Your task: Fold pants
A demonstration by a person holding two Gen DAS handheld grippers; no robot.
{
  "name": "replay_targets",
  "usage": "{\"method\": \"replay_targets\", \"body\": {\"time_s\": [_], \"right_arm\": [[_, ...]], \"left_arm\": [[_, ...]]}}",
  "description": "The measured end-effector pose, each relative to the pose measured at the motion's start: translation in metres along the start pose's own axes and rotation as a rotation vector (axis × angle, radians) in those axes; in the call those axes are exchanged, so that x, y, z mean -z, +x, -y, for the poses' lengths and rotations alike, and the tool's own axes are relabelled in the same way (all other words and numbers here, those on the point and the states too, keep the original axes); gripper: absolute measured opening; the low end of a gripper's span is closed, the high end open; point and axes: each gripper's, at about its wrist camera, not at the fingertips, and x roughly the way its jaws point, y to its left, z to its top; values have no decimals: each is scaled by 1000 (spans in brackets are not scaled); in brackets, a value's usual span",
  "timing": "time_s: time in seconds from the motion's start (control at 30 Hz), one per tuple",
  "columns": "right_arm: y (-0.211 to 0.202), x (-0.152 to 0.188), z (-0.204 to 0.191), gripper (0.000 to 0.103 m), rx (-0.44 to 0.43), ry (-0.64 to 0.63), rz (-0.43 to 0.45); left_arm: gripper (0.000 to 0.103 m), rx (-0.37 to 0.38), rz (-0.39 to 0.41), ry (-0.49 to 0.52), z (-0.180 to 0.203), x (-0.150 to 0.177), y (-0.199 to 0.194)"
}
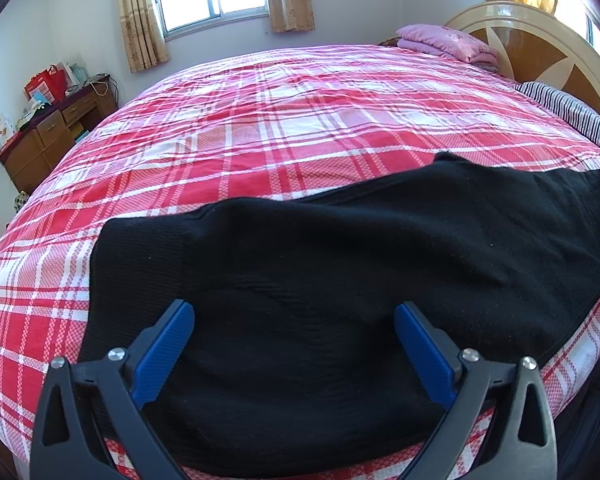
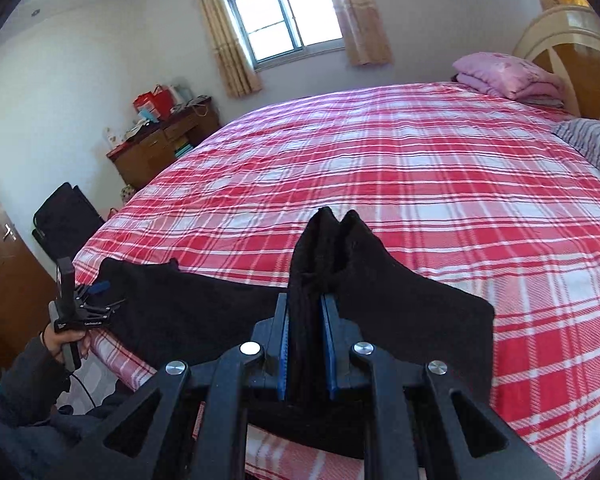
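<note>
Black pants (image 1: 340, 248) lie spread along the near edge of a red and white plaid bed (image 1: 260, 128). My left gripper (image 1: 294, 312) is open, its blue fingers (image 1: 164, 344) apart just above the left end of the pants, holding nothing. My right gripper (image 2: 306, 304) is shut on a bunched fold of the pants (image 2: 400, 292), which stands up between its blue pads. In the right wrist view the left gripper (image 2: 100, 292) shows far left, held in a hand over the pants' end.
A folded pink blanket (image 1: 448, 42) and a striped pillow (image 1: 568, 108) lie by the wooden headboard (image 1: 540, 48) at the far right. A cluttered wooden desk (image 2: 164, 140) stands at the left wall. A black bag (image 2: 66, 220) sits beside the bed.
</note>
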Motion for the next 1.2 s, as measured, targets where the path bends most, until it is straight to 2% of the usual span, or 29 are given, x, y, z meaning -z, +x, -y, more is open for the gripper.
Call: {"method": "replay_targets", "body": {"time_s": [0.43, 0.73, 0.83, 0.93, 1.0, 1.07, 1.2], "right_arm": [[68, -8, -49, 15, -86, -47, -77], [135, 12, -78, 15, -128, -55, -199], [153, 21, -76, 16, -147, -24, -255], [160, 26, -77, 27, -175, -19, -283], [156, 25, -80, 52, -221, -24, -299], [147, 24, -85, 62, -242, -36, -295], [113, 15, -84, 63, -257, -71, -239]], "left_arm": [[103, -2, 3, -2, 2, 0, 0], [103, 6, 9, -8, 3, -2, -3], [103, 37, 63, -31, -4, -7, -17], [103, 11, 137, -73, -20, -16, -36], [103, -4, 152, -119, -33, -18, -41], [103, -12, 150, -179, -45, -19, -41], [103, 37, 139, -244, -47, -21, -37]]}}
